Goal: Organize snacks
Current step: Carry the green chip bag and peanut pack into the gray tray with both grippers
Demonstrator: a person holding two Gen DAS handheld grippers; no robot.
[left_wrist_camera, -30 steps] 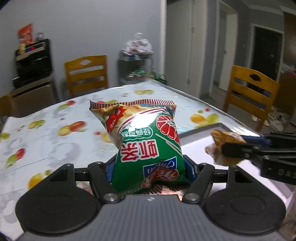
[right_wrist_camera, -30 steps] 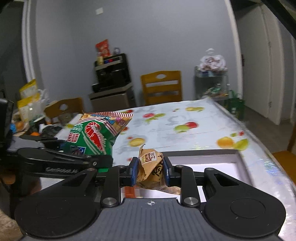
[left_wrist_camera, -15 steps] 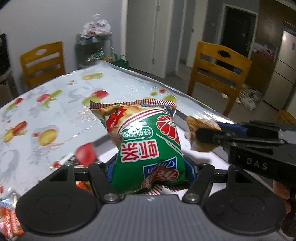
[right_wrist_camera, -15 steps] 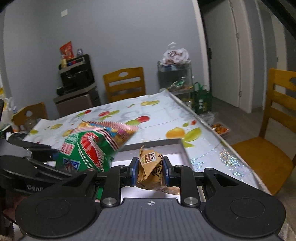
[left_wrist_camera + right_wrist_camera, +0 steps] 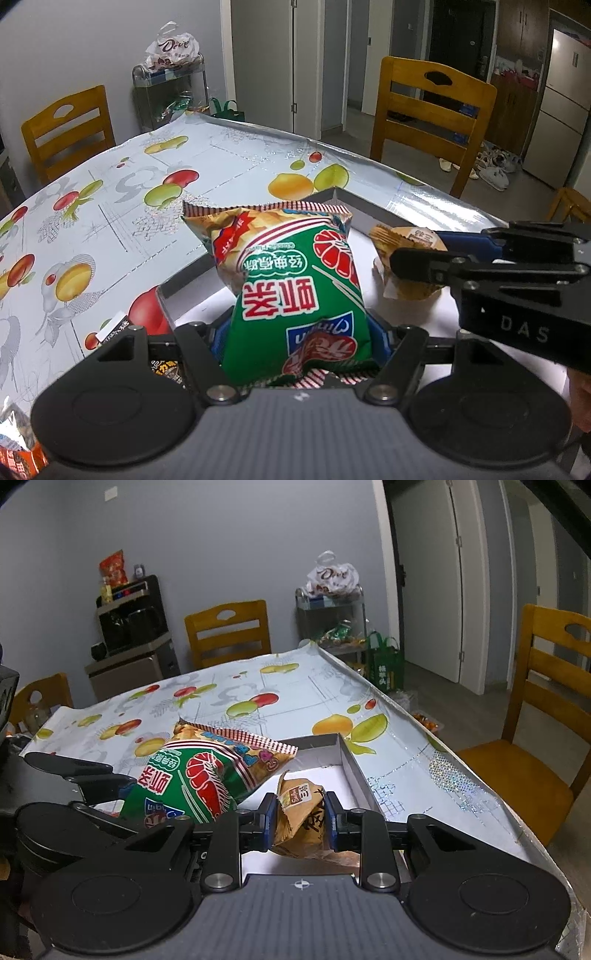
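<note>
My left gripper (image 5: pixel 299 336) is shut on a puffy green and red snack bag (image 5: pixel 295 280), held over the near corner of a shallow grey box with a white floor (image 5: pixel 354 205). My right gripper (image 5: pixel 300 821) is shut on a small crumpled brown snack packet (image 5: pixel 301 812), above the same box (image 5: pixel 351 764). In the left wrist view the brown packet (image 5: pixel 406 243) hangs at the right in the right gripper (image 5: pixel 424 254), over the box floor. In the right wrist view the green bag (image 5: pixel 199 775) sits to the left, close beside the brown packet.
The table wears a glossy fruit-print cloth (image 5: pixel 110 206). Loose snack packs lie at the near left edge (image 5: pixel 14 454) and beside the box (image 5: pixel 118 325). Wooden chairs (image 5: pixel 432 110) stand around the table; a metal rack with bags (image 5: pixel 332 609) is at the far end.
Both grippers have come down and swung over the grey box with their snacks still held. The box now lies directly under both; the left view has turned towards the right-hand chair.
</note>
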